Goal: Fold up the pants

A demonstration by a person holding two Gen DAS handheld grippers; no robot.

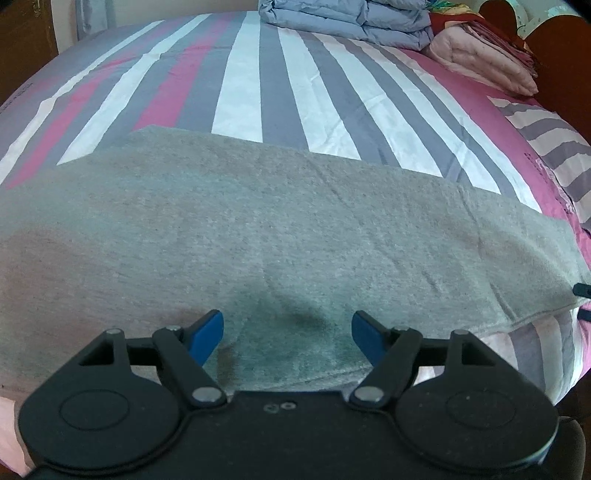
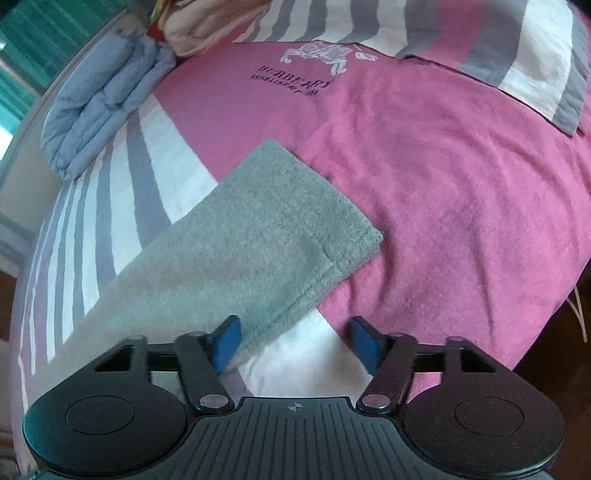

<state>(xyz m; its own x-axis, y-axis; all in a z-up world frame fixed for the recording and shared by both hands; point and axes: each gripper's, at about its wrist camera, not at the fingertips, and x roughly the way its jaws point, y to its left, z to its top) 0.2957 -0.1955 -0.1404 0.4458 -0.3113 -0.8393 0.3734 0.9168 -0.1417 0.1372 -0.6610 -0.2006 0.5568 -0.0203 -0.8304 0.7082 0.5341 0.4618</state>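
1. My left claw (image 1: 287,334) is wide open and holds nothing, above the flat grey knit pants (image 1: 280,236) on the striped pink, white and grey bed sheet (image 1: 243,81).
2. Only the right view shows the hemmed leg end (image 2: 332,236); my right claw (image 2: 295,341) is also wide open and holds nothing.

One pair of grey pants (image 1: 280,229), one folded blue quilt (image 1: 343,18) at 12 o'clock, one folded pink blanket (image 1: 484,62) at 1 o'clock, one striped pillow (image 2: 509,40), one bed (image 1: 236,85).

Pink bedsheet (image 2: 424,177): printed "BURBERRY" (image 2: 295,79), seen upside down, under a horse-and-rider emblem (image 2: 317,55). Smaller line beneath, possibly "ESTABLISHED…", unreadable.
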